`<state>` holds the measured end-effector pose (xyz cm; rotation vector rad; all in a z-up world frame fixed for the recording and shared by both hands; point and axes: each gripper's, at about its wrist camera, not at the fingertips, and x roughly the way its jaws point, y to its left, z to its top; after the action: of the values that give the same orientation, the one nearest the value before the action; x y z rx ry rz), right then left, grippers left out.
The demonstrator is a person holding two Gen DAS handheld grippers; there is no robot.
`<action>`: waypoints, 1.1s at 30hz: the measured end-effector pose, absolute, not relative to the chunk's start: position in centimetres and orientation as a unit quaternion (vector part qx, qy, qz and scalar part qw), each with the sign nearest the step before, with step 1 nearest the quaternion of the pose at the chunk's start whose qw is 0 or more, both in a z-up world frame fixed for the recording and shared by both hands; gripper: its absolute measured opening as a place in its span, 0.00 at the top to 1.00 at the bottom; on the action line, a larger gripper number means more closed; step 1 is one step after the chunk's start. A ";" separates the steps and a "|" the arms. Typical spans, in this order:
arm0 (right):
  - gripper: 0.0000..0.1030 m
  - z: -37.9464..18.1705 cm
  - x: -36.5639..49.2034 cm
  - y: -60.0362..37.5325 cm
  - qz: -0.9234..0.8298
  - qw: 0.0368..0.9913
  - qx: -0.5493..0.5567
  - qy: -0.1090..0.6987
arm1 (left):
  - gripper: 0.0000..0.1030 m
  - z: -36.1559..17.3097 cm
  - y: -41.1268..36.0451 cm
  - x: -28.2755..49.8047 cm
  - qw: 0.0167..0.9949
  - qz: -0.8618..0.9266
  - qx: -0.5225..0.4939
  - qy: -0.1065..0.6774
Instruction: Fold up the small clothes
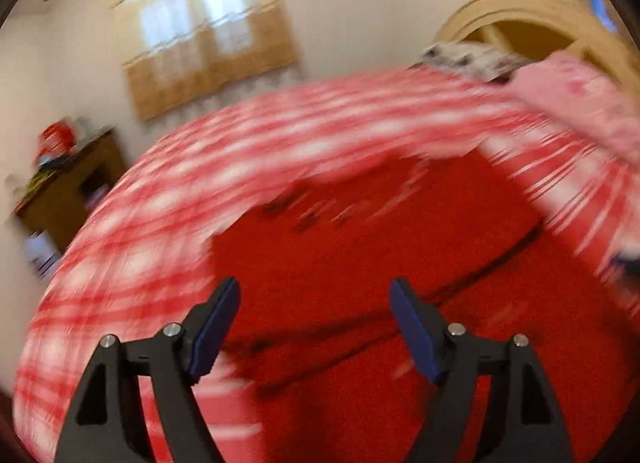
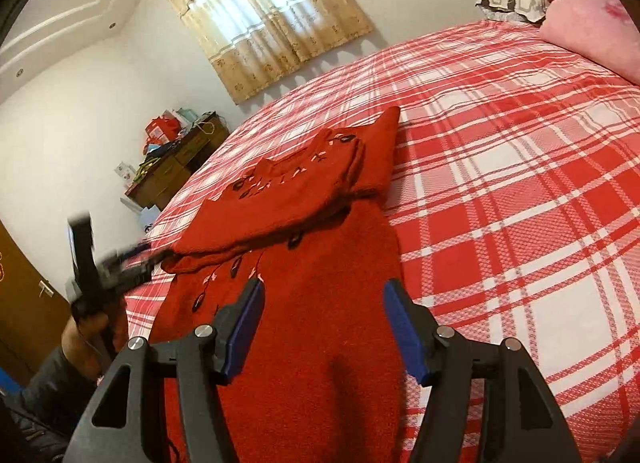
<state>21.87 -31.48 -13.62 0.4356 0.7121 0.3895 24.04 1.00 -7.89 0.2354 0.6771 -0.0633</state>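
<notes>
Standing spread, both sets of jaws, gripping nothing: left gripper (image 1: 314, 291) hovering over blurred red sweater (image 1: 360, 231); right gripper (image 2: 322, 291) hanging over the sweater's lower half. Lying at frame centre on checked bedspread (image 2: 500, 183), top part folded down. Showing no readable writing anywhere.

Lying flat on the bedspread (image 2: 500, 191): sweater (image 2: 304, 303), upper part folded over the lower. Resting behind, at the bed's head: two pillows (image 2: 516, 3). Standing left of the bed, against the wall: cabinet (image 2: 176, 171), items piled on top. Hanging behind: curtain (image 2: 272, 19).
</notes>
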 end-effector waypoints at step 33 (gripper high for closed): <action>0.94 -11.3 34.7 -24.1 0.087 0.900 -0.003 0.427 | 0.00 -13.8 9.9 27.3 0.916 0.073 -0.035 0.394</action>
<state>34.70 -24.10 -11.28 -0.0056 0.8838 0.1799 27.30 9.86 -13.79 -0.0714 0.8103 0.1496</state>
